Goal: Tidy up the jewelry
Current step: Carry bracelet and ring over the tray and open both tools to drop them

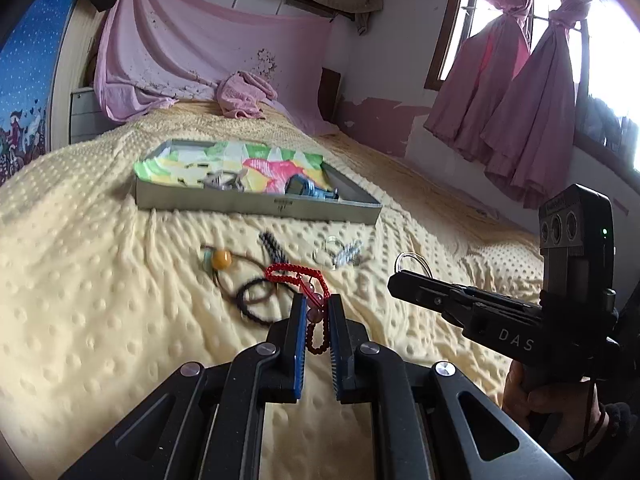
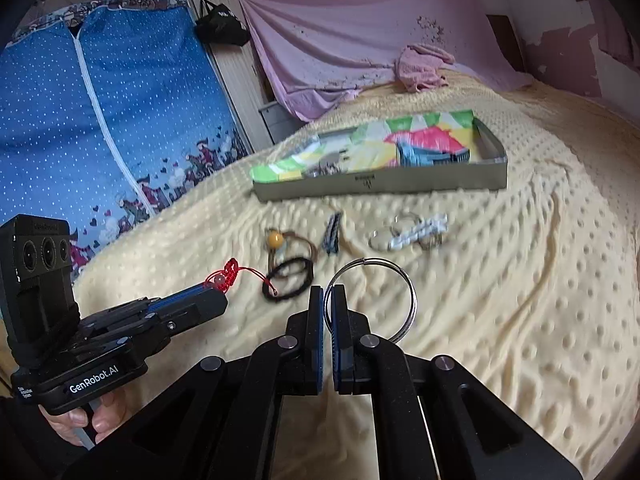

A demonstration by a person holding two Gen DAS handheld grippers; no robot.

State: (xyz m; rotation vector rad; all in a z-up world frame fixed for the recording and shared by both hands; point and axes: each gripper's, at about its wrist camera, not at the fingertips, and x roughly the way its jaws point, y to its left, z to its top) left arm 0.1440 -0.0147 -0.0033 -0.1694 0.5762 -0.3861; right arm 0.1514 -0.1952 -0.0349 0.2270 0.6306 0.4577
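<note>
Two pieces are held at once, both lifted clear of the bed (image 1: pixel 100 320): the left hand-held gripper (image 1: pixel 316 306) is closed on a red beaded bracelet (image 1: pixel 298 278), which is pinched by its pink beads at the lower centre of the left view, and the right hand-held gripper (image 2: pixel 329 300) is closed on a thin metal bangle (image 2: pixel 408 298), whose ring stands out to the right of the jaws. A carrying step is judged to be in hand. The tray (image 1: pixel 256 206), lined with bright patterned paper, lies further up the frame, with a blue watch (image 1: pixel 306 190) and some other small pieces already laid in it. Left on the bed between the hand-held grippers and the tray are an amber-bead cord (image 2: pixel 278 240), dark hair ties (image 2: pixel 288 278), a dark hair clip (image 2: pixel 333 232) and a pale chain with a clear ring (image 2: pixel 416 232). Next, both pieces would need to be carried over the near wall of the tray and released there onto free space, without being tangled.
</note>
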